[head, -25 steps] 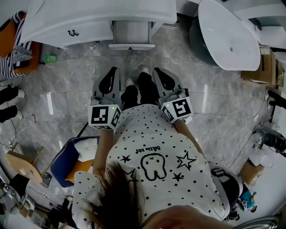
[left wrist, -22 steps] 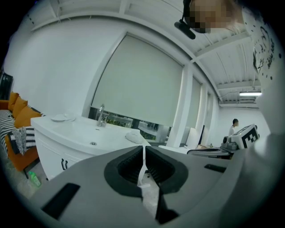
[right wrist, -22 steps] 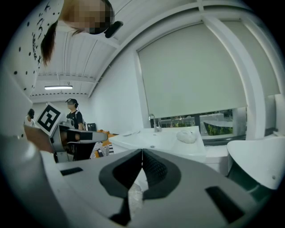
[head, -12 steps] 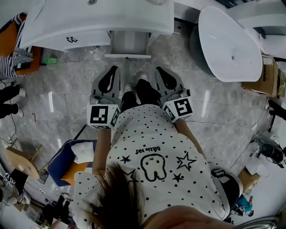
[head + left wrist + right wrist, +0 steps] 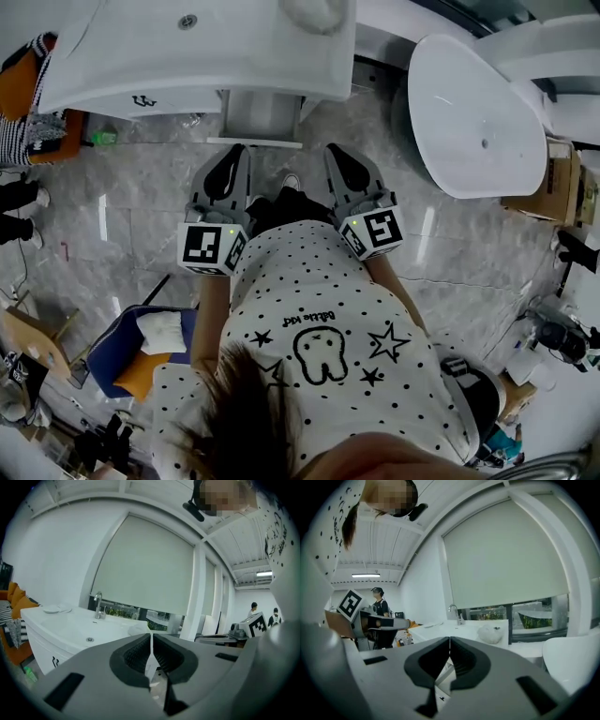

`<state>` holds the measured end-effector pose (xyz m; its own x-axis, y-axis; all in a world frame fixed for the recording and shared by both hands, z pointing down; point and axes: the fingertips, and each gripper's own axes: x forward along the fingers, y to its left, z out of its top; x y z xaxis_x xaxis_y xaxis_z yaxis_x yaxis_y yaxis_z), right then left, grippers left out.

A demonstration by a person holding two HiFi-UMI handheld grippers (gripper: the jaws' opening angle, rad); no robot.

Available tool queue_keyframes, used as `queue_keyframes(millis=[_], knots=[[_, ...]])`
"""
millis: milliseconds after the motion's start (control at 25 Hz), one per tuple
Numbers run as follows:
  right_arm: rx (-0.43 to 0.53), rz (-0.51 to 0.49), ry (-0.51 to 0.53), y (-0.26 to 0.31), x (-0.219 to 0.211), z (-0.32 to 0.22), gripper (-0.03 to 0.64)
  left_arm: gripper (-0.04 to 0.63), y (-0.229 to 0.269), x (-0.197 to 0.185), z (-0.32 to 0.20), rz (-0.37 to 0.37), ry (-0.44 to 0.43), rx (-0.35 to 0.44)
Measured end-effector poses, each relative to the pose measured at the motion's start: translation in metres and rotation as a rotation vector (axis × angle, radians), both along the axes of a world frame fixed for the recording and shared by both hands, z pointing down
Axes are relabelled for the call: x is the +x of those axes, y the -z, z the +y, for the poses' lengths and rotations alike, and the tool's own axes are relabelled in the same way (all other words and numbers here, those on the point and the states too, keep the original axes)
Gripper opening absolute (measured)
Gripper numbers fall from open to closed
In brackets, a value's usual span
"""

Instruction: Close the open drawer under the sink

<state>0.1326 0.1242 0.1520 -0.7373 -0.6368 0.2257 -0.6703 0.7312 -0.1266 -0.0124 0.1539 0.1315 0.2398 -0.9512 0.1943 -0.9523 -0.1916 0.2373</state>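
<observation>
In the head view the white sink cabinet spans the top. Its open drawer sticks out toward me below the counter edge. My left gripper points at the drawer's left front corner, a short way from it. My right gripper points just right of the drawer. Both are shut with nothing between the jaws, as the left gripper view and the right gripper view also show. A faucet and a white crumpled cloth are on the counter.
A white oval tub stands to the right of the cabinet. An orange sofa with a striped cushion and a green bottle are at the left. A blue seat sits behind my left side. Cardboard boxes line the right edge.
Both grippers have moved forward with me toward the sink cabinet, and the open drawer is now close to their tips. The jaws have stayed shut.
</observation>
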Motion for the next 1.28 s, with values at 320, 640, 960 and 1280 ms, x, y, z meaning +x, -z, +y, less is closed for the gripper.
queue_keyframes(millis=[320,640,960,1280], knots=[[0.012,-0.018,-0.001,0.007,0.004,-0.012,0.014,0.021,0.011,-0.010,-0.014,-0.007,0.048,0.026],[0.005,-0.033,-0.025,0.012,0.013,-0.028,0.014,0.021,0.019,-0.004,-0.033,-0.019,0.036,0.021],[-0.007,-0.025,-0.083,0.010,0.002,-0.042,0.014,0.021,0.017,-0.014,-0.057,0.003,-0.019,0.014],[-0.016,0.004,-0.149,0.011,-0.010,-0.055,0.014,0.021,0.017,-0.040,-0.083,0.013,-0.053,0.016]])
